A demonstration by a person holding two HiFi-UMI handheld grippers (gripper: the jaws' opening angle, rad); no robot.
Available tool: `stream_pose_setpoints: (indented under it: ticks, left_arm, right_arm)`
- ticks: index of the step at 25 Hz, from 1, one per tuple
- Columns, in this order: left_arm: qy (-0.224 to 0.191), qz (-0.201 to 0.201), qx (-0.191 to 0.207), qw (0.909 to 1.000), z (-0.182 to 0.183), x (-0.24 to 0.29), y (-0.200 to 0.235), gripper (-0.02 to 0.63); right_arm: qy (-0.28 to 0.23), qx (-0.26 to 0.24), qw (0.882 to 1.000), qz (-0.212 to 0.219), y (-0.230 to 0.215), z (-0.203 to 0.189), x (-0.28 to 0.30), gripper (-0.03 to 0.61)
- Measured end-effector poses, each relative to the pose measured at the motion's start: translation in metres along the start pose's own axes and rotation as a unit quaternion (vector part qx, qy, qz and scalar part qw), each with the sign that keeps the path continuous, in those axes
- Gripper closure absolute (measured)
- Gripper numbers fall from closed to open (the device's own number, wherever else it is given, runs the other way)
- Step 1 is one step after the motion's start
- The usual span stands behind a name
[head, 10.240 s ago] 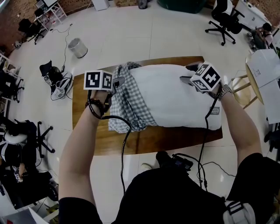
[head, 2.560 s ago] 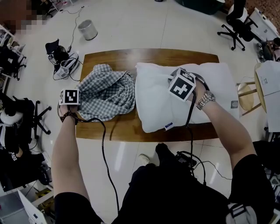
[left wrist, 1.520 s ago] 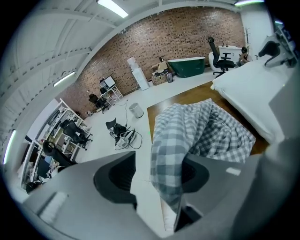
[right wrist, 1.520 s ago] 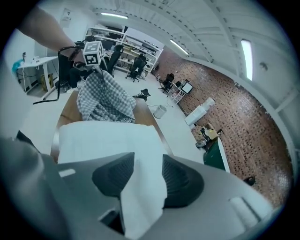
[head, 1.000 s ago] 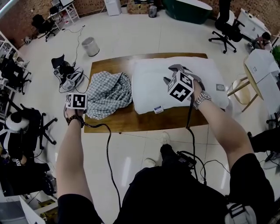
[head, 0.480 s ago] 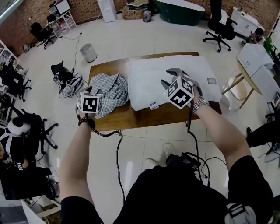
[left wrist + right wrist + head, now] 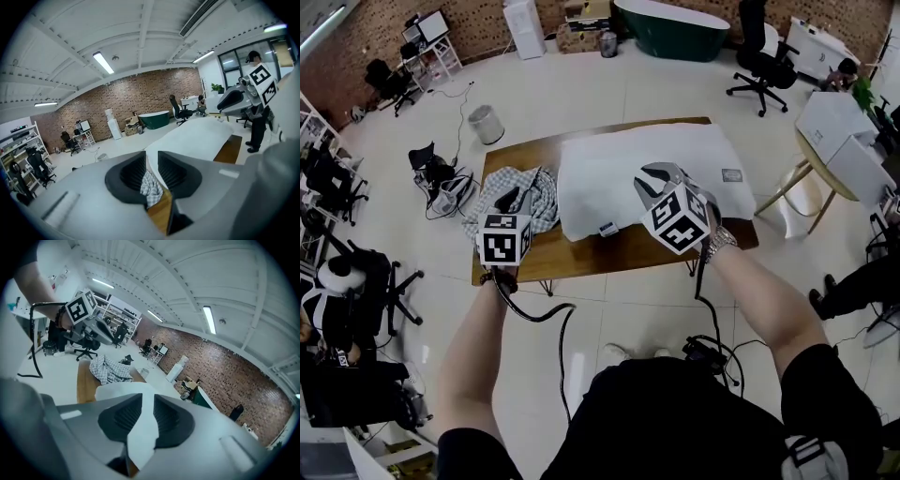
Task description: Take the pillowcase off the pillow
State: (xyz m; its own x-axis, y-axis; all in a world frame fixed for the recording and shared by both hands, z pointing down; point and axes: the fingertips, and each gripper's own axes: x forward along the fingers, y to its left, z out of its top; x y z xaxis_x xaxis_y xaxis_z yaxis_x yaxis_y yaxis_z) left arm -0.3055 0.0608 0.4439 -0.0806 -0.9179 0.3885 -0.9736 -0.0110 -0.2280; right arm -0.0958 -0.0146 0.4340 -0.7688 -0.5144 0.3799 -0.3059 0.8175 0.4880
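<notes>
The checked pillowcase [image 7: 542,192] lies crumpled on the left end of the wooden table [image 7: 581,248], fully apart from the bare white pillow [image 7: 619,159] filling the right part. My left gripper [image 7: 512,200] hovers above the table's front left, over the pillowcase edge, its jaws closing with nothing between them. My right gripper [image 7: 654,180] hangs above the pillow's front, jaws also closing on nothing. In the left gripper view the pillowcase [image 7: 151,185] shows far off through the narrow gap. The right gripper view shows the pillow [image 7: 126,390] and pillowcase [image 7: 110,369] well below.
A round bin [image 7: 487,124] and a bag with shoes [image 7: 441,183] sit on the floor left of the table. A wooden stool [image 7: 802,187] and a white desk [image 7: 839,131] stand at the right. Office chairs [image 7: 755,66] and a green tub [image 7: 675,17] are beyond.
Both grippers have risen off the table and drawn back toward me. The left one moved right, over the pillowcase's edge. Both pairs of jaws have narrowed.
</notes>
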Motion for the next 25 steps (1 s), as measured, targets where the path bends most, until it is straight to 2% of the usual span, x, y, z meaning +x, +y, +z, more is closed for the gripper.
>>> stream_pose_setpoints:
  ticks: [6,10,16,25]
  left_arm:
    - [-0.053,-0.026,-0.002,0.9983,0.03,-0.02,-0.085,0.609]
    - [-0.075,-0.038,-0.004,0.9965,0.032,-0.035,-0.133,0.609]
    - [-0.094,-0.057,0.042,0.9931,0.031,-0.066,-0.211,0.61]
    - [-0.155,-0.061,0.058,0.9843,0.041,-0.108,-0.275,0.609]
  right_arm:
    - [-0.058,0.031,0.998,-0.012,0.0,-0.011,-0.051,0.542]
    - [-0.082,0.047,0.995,-0.016,0.005,-0.02,-0.082,0.577]
    - [-0.111,0.093,0.989,-0.014,0.016,-0.045,-0.127,0.577]
    - [-0.147,0.105,0.984,-0.008,0.047,-0.054,-0.173,0.578]
